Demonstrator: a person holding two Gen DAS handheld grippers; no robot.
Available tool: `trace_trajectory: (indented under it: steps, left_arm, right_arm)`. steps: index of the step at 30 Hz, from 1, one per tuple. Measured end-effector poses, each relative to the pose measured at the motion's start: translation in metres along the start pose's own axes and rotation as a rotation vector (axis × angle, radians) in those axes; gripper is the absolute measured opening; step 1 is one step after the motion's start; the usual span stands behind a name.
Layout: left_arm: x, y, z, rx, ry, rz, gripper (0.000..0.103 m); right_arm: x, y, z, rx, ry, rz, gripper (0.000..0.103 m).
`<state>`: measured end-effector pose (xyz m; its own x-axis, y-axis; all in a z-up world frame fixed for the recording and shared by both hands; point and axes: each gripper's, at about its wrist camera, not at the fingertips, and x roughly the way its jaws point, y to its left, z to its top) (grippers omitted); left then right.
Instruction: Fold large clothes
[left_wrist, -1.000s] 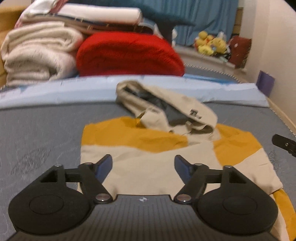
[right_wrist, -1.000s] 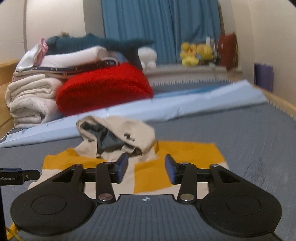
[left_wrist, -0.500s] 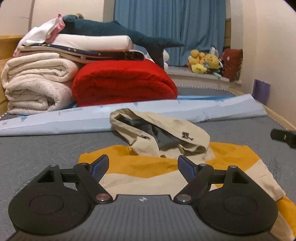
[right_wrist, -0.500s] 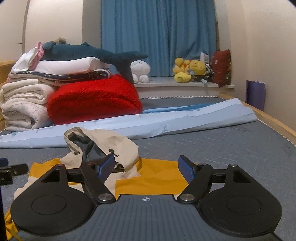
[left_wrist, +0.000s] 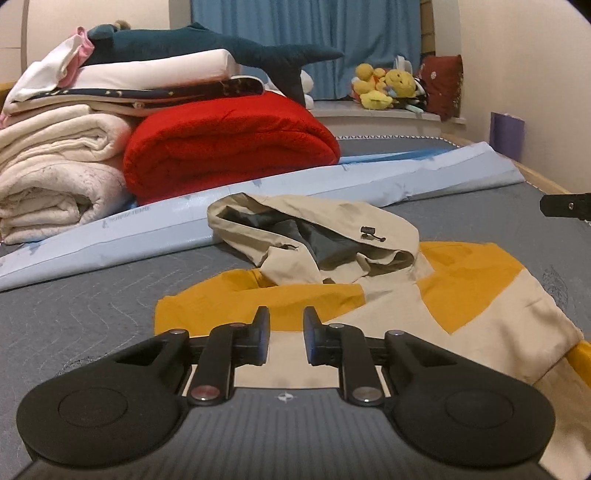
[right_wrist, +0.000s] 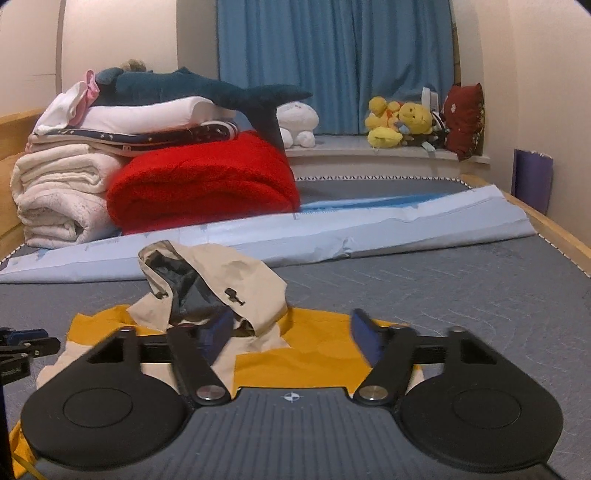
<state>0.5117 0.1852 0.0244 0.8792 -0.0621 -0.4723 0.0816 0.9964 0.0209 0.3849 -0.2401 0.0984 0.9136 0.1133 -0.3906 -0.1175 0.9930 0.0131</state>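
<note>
We have the beige and mustard hooded jacket (left_wrist: 388, 314) lying mostly flat on the grey mattress (left_wrist: 74, 314), just ahead of both tools, with its hood (left_wrist: 314, 229) rumpled and standing up at the far end of the garment.

The left tool (left_wrist: 285, 338) has its fingers drawn close, a narrow gap left between them, and we see no cloth in that gap; it sits over the near edge of the jacket. The right tool (right_wrist: 291, 332) is spread wide and holds nothing, its left finger crossing in front of the hood in its own view.

We judge the main risk to be the hood. It is bunched and open, so if we fold the body over it as it lies, the fold will likely come out lumpy and may spring back. A pinch that takes only the top layer could also drag the slippery shell sideways and skew the panels. At the near right, a mustard part (left_wrist: 580, 354) spills out past the beige panel, and it could trail out of the fold if we leave it.

As for containers, we see none here. The red blanket (left_wrist: 229, 147), the cream blankets (left_wrist: 55, 177) and the soft shark (left_wrist: 221, 44) on them are simply stacked at the far left of the bed.
</note>
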Motion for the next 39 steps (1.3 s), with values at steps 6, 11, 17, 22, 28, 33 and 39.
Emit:
trace_trajectory:
  steps: [6, 11, 17, 22, 28, 33, 39]
  left_arm:
    - [0.025, 0.012, 0.018, -0.103, 0.020, -0.042, 0.021]
    - [0.092, 0.010, 0.062, -0.134, 0.052, -0.098, 0.021]
    - [0.210, -0.008, 0.127, -0.166, 0.160, -0.157, 0.026]
    - [0.292, -0.009, 0.180, -0.198, 0.179, -0.017, 0.064]
    - [0.373, 0.013, 0.214, -0.050, 0.240, 0.185, 0.081]
    - [0.417, 0.037, 0.203, -0.009, 0.343, 0.194, 0.084]
    - [0.439, 0.034, 0.193, 0.013, 0.370, 0.124, 0.085]
  right_arm:
    - [0.009, -0.018, 0.002, 0.047, 0.061, -0.027, 0.009]
    - [0.017, -0.031, -0.001, 0.078, 0.113, -0.067, 0.010]
    - [0.020, -0.040, -0.002, 0.085, 0.133, -0.077, 0.010]
    - [0.023, -0.049, -0.005, 0.133, 0.160, -0.082, 0.011]
    - [0.029, -0.057, -0.010, 0.157, 0.194, -0.097, 0.013]
    - [0.037, -0.065, -0.016, 0.201, 0.234, -0.105, 0.014]
    - [0.047, -0.055, -0.024, 0.163, 0.273, -0.090, 0.014]
